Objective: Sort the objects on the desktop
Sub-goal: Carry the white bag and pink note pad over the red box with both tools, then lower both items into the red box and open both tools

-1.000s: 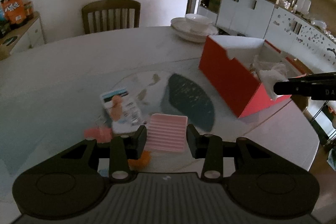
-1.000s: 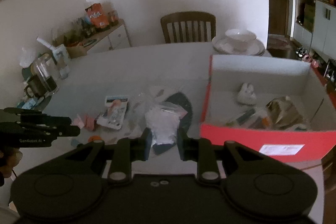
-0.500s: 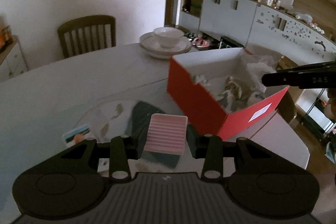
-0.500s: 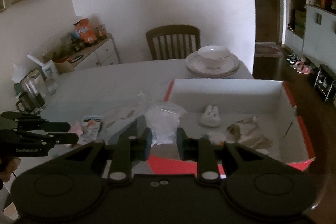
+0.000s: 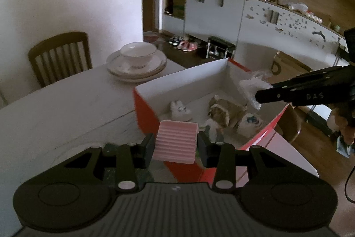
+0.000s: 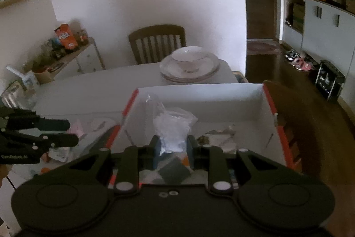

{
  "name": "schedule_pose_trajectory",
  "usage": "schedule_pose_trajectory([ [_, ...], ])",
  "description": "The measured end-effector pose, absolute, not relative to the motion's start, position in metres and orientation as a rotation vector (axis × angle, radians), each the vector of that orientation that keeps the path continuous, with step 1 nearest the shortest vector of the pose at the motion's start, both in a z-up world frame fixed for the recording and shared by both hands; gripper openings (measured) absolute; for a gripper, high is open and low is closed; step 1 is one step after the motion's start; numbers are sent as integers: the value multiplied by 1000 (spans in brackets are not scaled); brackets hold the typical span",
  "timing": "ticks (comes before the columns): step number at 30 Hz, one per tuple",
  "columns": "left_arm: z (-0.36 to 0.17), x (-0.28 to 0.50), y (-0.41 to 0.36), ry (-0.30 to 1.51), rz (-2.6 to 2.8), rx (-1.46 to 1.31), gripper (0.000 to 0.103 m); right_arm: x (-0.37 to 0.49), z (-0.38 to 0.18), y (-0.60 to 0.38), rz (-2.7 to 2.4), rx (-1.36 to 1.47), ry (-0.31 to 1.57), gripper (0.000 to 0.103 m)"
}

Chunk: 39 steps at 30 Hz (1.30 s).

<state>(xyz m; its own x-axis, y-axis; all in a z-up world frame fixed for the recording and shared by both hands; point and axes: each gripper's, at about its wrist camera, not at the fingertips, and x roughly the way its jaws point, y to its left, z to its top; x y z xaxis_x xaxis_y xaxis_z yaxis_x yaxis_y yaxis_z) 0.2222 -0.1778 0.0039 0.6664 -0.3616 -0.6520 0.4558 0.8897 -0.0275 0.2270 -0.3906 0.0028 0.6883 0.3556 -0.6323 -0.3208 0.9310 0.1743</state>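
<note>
left claw (image 5: 175,146) clamps pink tray (image 5: 175,142) | right claw (image 6: 170,146) clamps plastic bag (image 6: 174,129) | release low inside red box (image 6: 269,103), centre frame

- Left gripper (image 5: 175,144): fingers level and pointing forward, jaws partly closed, both pads pressed on the sides of a pink ridged tray (image 5: 175,142), carried clear of the table.
- Right gripper (image 6: 171,146): fingers level and pointing forward, jaws drawn narrow, pinching a clear bag (image 6: 173,128) that stands up between the pads.
- Right gripper, seen from the left camera: reaches in from the right, fingers close together, bag at the tips.
- Right hand (image 5: 340,123): partly visible behind the gripper body, wrapped around the handle.
- Left gripper, seen from the right camera: enters from the left edge, lower than the right one.
</note>
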Motion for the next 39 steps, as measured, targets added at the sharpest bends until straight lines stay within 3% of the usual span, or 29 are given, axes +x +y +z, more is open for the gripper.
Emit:
schedule_pose_trajectory([
  [21, -32, 324, -262, 793, -521, 262, 40, 273, -32, -411, 354, 10, 855, 24],
  [39, -75, 355, -293, 935, -506, 401, 40, 284, -62, -397, 413, -56, 988, 24],
])
